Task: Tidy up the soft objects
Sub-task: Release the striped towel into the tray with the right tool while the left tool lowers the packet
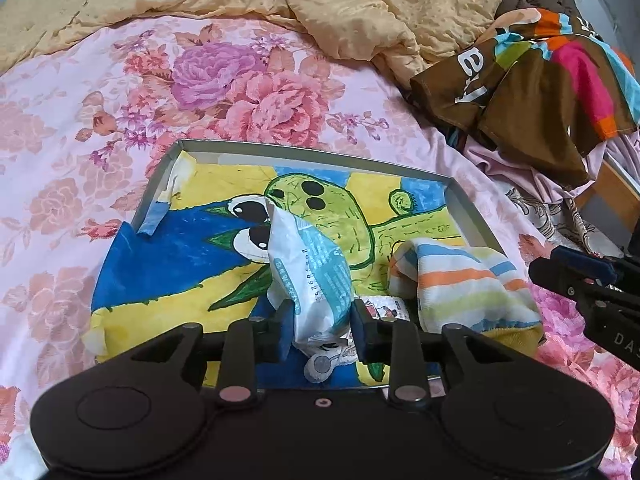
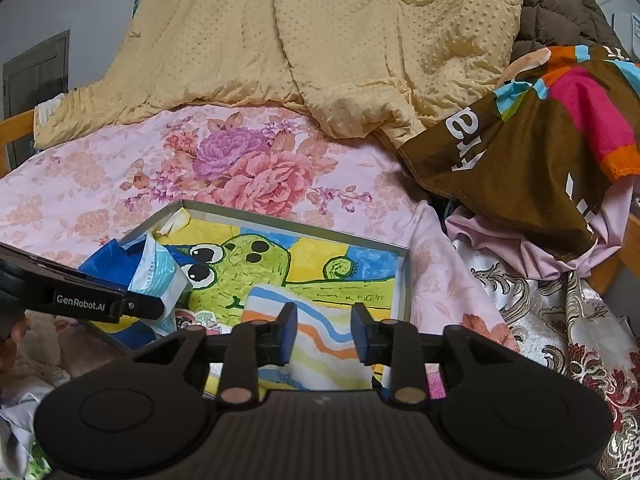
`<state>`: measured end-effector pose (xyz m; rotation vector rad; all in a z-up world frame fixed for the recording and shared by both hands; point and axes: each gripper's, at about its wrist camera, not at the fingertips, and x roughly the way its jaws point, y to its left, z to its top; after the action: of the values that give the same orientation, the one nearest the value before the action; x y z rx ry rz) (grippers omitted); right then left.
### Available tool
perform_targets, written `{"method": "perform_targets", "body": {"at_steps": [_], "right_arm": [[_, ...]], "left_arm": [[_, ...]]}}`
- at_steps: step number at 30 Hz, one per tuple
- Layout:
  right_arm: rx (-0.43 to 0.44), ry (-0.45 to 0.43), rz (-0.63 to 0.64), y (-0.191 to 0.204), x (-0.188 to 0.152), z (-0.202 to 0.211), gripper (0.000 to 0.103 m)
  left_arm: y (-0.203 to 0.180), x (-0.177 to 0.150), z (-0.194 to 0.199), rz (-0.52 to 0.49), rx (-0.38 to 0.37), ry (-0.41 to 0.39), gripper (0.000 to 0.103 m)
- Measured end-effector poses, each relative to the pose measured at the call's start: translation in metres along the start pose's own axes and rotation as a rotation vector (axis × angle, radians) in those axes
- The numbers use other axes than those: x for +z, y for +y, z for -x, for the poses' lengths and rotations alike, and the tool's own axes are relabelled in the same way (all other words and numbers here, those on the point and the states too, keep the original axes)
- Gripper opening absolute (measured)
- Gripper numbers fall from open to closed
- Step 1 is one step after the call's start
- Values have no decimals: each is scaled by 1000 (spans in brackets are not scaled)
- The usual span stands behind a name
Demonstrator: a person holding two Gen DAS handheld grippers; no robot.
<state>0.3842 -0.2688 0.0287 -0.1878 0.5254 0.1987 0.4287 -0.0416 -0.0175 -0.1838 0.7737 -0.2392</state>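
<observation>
two grippers are working over the shallow grey tray (image 1: 472, 204) lying on my floral bedsheet (image 1: 80, 128). my left gripper (image 1: 320, 326) is pinching the lower end of a white-and-teal tissue packet (image 1: 310, 268), which is standing up above the tray's frog drawing (image 1: 332, 208). my right gripper (image 2: 324, 336) is hovering with its blue pads (image 2: 289, 334) apart, gripping nothing, just above the striped towel (image 2: 320, 344) lying in the tray's near right corner. a yellow quilt (image 2: 320, 40) and a brown multicoloured cloth (image 2: 532, 152) are lying behind
</observation>
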Motion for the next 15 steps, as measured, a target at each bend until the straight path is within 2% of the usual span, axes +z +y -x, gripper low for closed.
{"method": "perform_targets", "body": {"at_steps": [3, 5, 9, 13, 15], "right_arm": [[0, -5, -1, 0, 1, 2, 46], [0, -8, -4, -1, 1, 5, 52], [-2, -12, -17, -4, 1, 11, 65], [-6, -20, -29, -6, 1, 20, 75], [-4, -27, -36, -6, 0, 25, 83]], "left_arm": [[0, 0, 1, 1, 9, -1, 34], [0, 1, 3, 2, 17, -2, 41], [0, 1, 9, 9, 24, -8, 45], [2, 0, 19, 17, 24, -24, 63], [3, -1, 25, 20, 24, -33, 68]]}}
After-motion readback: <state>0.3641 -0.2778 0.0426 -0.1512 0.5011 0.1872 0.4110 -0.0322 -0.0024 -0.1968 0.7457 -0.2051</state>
